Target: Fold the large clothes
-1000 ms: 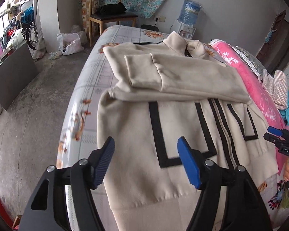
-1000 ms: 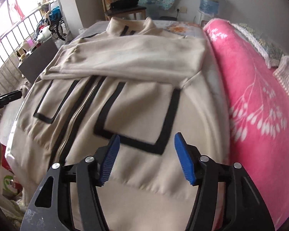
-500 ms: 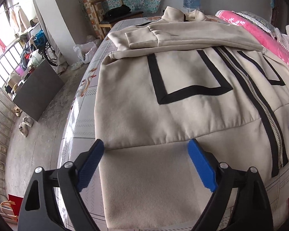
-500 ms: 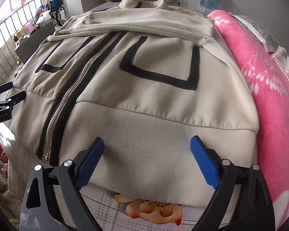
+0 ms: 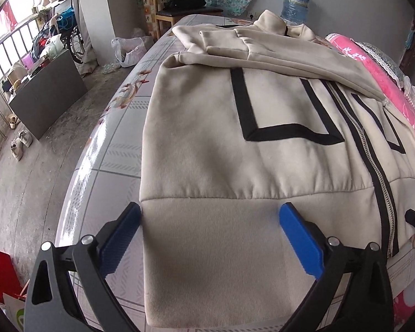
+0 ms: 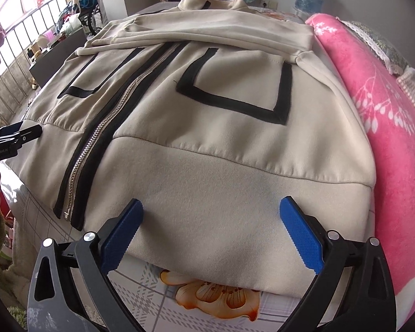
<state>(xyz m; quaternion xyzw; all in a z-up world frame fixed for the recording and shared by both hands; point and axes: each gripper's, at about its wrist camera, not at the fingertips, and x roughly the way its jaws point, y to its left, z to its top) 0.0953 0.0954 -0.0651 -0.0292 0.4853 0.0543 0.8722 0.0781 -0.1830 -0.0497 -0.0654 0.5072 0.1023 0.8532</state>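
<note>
A beige zip-up jacket [image 5: 207,144] with black stripe trim lies flat on the bed, front up, both sleeves folded across the chest. It also shows in the right wrist view [image 6: 221,144]. My left gripper [image 5: 210,215] is open wide over the jacket's left hem band, blue pads either side of it. My right gripper [image 6: 211,210] is open wide over the right hem band near the bottom edge. Neither holds anything. The zipper [image 6: 108,138] runs down the middle.
A pink floral blanket [image 6: 387,127] lies along the jacket's right side. The bed sheet [image 5: 108,171] has a floral check print; its left edge drops to a concrete floor. A wooden chair [image 5: 179,5] and a water bottle [image 5: 294,5] stand beyond the bed's far end.
Both grippers have pulled back from mid-jacket to the hem band at the near end and opened wider. The jacket has not moved.
</note>
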